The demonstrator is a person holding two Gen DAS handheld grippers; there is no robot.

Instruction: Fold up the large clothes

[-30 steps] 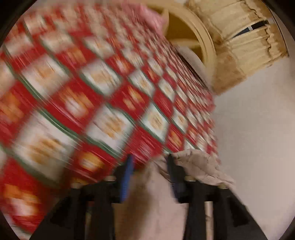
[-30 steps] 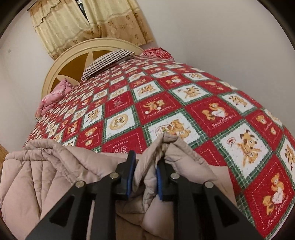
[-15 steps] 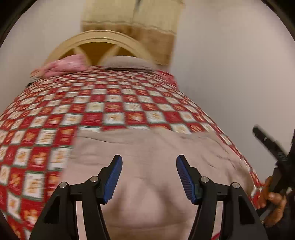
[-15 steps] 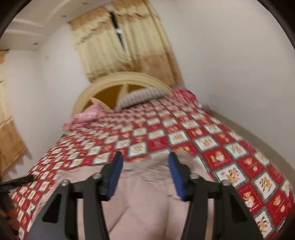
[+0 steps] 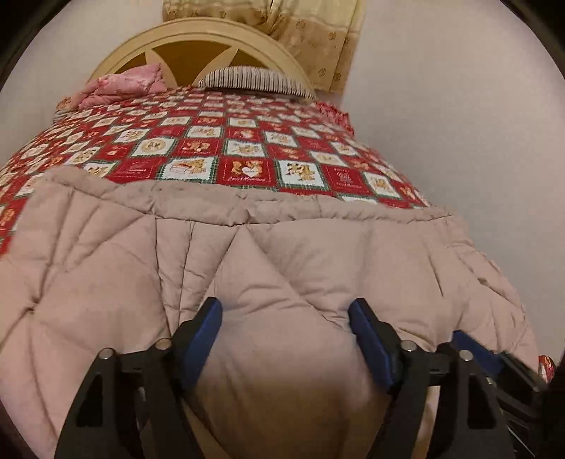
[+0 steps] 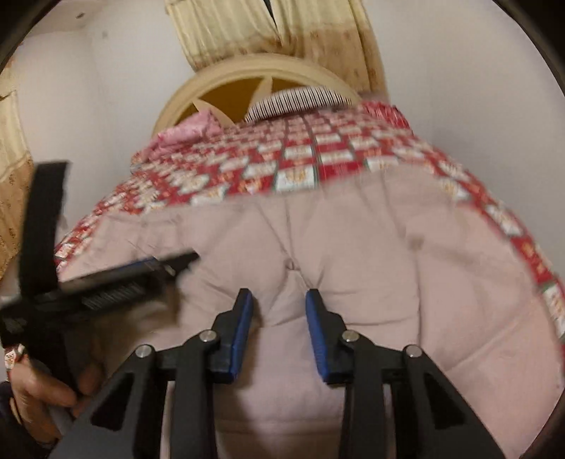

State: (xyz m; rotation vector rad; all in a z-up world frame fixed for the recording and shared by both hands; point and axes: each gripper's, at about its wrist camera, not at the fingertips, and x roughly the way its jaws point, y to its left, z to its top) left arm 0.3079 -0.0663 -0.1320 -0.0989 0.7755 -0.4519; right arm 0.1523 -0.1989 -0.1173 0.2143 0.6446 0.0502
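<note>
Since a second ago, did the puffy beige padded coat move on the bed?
Yes. The puffy beige padded coat, earlier bunched up and pinched, now lies spread flat, its edge reaching further toward the round cream headboard across the red checked bedspread.

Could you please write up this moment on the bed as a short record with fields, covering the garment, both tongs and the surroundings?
garment: beige quilted coat, spread flat over the near end of the bed
bed cover: red and white patchwork bedspread
left tongs: open, jaws have just been opening, above the coat, nothing gripped
right tongs: open with a narrower gap, jaws have just been closing, no fabric pinched
head of bed: striped pillow, pink bedding, arched headboard
behind: cream curtain
</note>
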